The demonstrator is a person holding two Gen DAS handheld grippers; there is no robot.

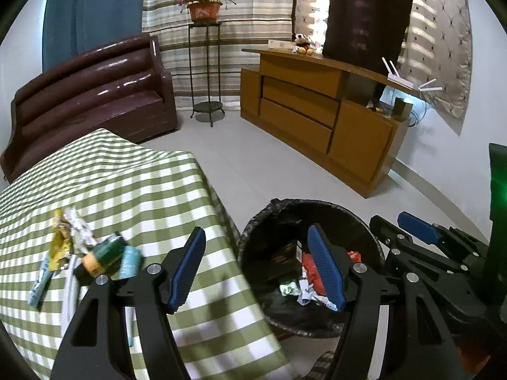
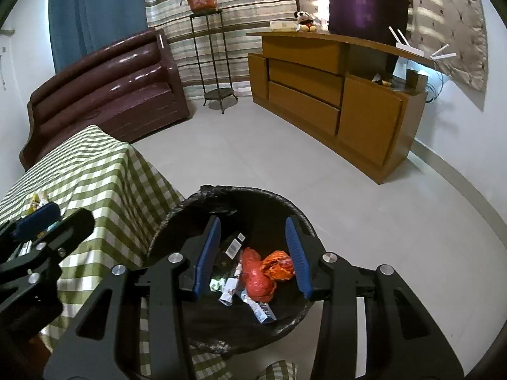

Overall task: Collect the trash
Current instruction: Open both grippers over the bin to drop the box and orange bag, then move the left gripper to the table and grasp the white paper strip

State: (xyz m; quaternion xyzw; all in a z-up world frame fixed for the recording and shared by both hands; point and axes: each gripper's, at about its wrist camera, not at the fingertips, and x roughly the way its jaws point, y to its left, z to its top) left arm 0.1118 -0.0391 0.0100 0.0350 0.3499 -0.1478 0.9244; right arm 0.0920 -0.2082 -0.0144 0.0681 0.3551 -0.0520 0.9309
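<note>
looking down through both wrist cameras, i see a round waste bin (image 2: 228, 285) lined with a crinkled black plastic bag, standing on pale smooth floor tiles just right of a table (image 1: 133, 183) draped in a green and white checked cloth.

my right gripper (image 2: 253, 256) hangs over the bin's mouth, its two ribbed blue pads apart with nothing between them. below it, at the bottom of the bin, lies collected trash (image 2: 253, 275): a crumpled orange plastic bag, a red mesh-like bundle, a dark carton with a barcode, and creased white and blue wrappers.

my left gripper (image 1: 259, 269) straddles the table's right edge, one pad over the cloth and the other over the bin. its jaws are spread wide and empty.

on the near left of the table, a small heap of uncollected trash (image 1: 85, 253) rests on the cloth: a yellow foil packet, crinkled silvery wrappers, a green and yellow cylindrical container lying on its side, a teal pouch, and a flat blue and white sachet. it sits left of the left gripper, apart from it.

farther off, a glossy brown sofa (image 1: 92, 95) stands at the left, a thin metal stand with a terracotta plant pot (image 1: 204, 11) at the middle, and a wooden cabinet (image 1: 317, 117) at the right.
</note>
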